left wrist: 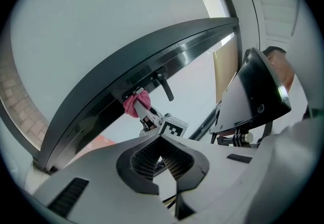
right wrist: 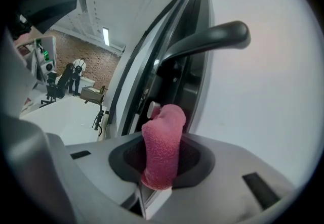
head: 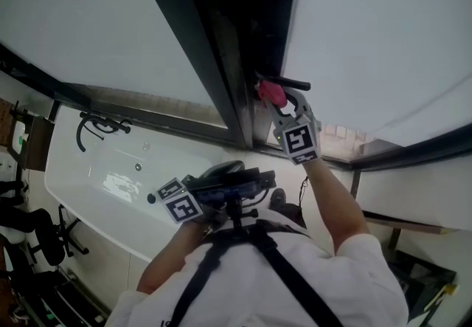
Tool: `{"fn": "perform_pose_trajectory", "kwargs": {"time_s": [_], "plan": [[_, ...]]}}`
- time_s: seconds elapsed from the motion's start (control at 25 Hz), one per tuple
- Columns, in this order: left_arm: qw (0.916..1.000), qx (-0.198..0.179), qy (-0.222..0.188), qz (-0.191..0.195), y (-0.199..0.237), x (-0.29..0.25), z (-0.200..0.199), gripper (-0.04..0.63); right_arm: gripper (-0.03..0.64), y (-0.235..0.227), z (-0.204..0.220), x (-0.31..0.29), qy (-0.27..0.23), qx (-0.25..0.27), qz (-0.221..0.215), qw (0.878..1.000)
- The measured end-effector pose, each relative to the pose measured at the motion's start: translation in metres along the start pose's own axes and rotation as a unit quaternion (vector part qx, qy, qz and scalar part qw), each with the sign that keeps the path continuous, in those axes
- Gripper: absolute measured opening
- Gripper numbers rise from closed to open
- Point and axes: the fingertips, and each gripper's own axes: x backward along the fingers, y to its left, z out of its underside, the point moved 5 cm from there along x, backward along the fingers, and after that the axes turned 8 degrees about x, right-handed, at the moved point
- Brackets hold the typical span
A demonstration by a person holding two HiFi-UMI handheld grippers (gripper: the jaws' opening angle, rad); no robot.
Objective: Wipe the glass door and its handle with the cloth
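Observation:
The pink cloth point(head: 270, 91) is bunched in my right gripper point(head: 274, 100), which is shut on it and raised to the dark door frame point(head: 221, 60). The cloth sits just left of and below the black lever handle point(head: 293, 84), close to its base. In the right gripper view the cloth point(right wrist: 163, 149) stands up between the jaws, with the handle point(right wrist: 207, 38) above it and frosted glass point(right wrist: 263, 96) to the right. My left gripper point(head: 221, 187) hangs low near my chest, away from the door. Its pads point(left wrist: 174, 165) meet with nothing between them.
Frosted glass panels point(head: 110, 15) flank the frame on both sides. A white table point(head: 96, 178) with chairs point(head: 44, 244) stands at the left. The left gripper view shows my head-mounted rig point(left wrist: 258, 91) at the right. A person point(right wrist: 77, 74) stands far off in the room.

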Motion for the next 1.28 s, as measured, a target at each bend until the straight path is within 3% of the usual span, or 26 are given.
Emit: {"fn": "perform_pose_trajectory", "kwargs": {"time_s": [0.52, 0.8, 0.96, 1.28], "plan": [[0.9997, 0.018, -0.004, -0.016, 0.011, 0.016, -0.006, -0.008, 0.097, 0.021, 0.032, -0.015, 0.043, 0.070, -0.012, 0.997], [0.9995, 0.021, -0.011, -0.022, 0.016, 0.024, -0.007, -0.008, 0.097, 0.036, 0.060, -0.026, 0.079, 0.097, -0.040, 0.991], [0.9992, 0.027, -0.017, -0.025, 0.019, 0.031, -0.009, -0.008, 0.097, 0.044, 0.071, -0.034, 0.105, 0.078, -0.051, 0.990], [0.9991, 0.029, -0.021, -0.023, 0.021, 0.037, -0.010, -0.008, 0.095, 0.062, 0.085, -0.055, 0.171, -0.015, -0.050, 0.984]]}}
